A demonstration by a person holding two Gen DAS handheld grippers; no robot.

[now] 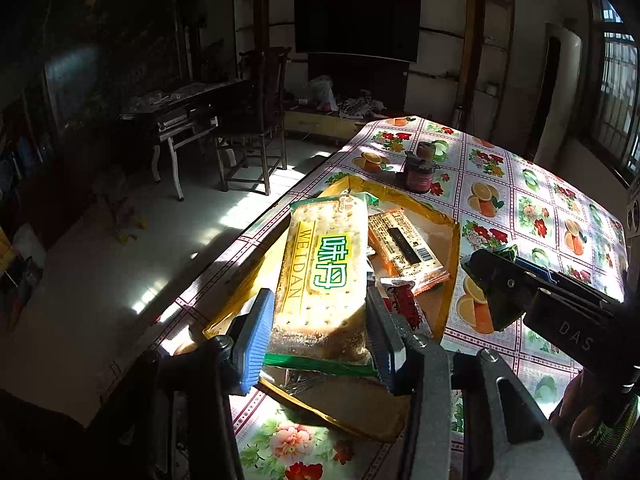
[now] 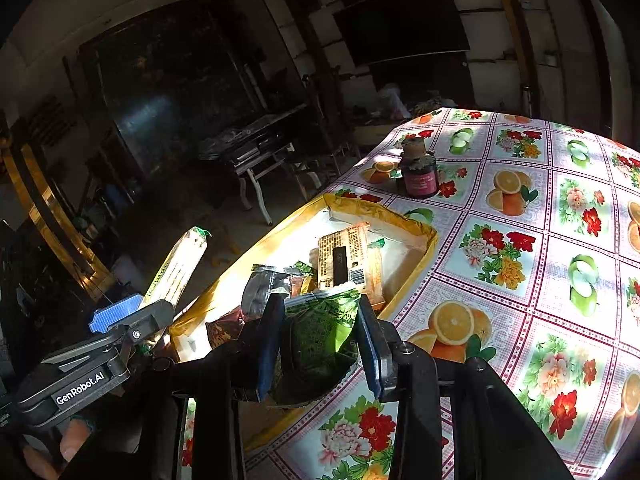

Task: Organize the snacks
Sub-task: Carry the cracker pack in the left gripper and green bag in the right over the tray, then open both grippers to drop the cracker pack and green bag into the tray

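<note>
My left claw (image 1: 320,332) clamps the long clear cracker packet with green lettering (image 1: 324,268) above the shallow yellow cardboard tray (image 1: 450,280). Only my right camera shows my right claw (image 2: 318,354) pinching a dark green foil snack pouch (image 2: 320,336) over the tray's near edge, on the fruit-and-flower tablecloth (image 2: 520,280). An orange biscuit packet (image 2: 348,260) lies in the tray.
</note>
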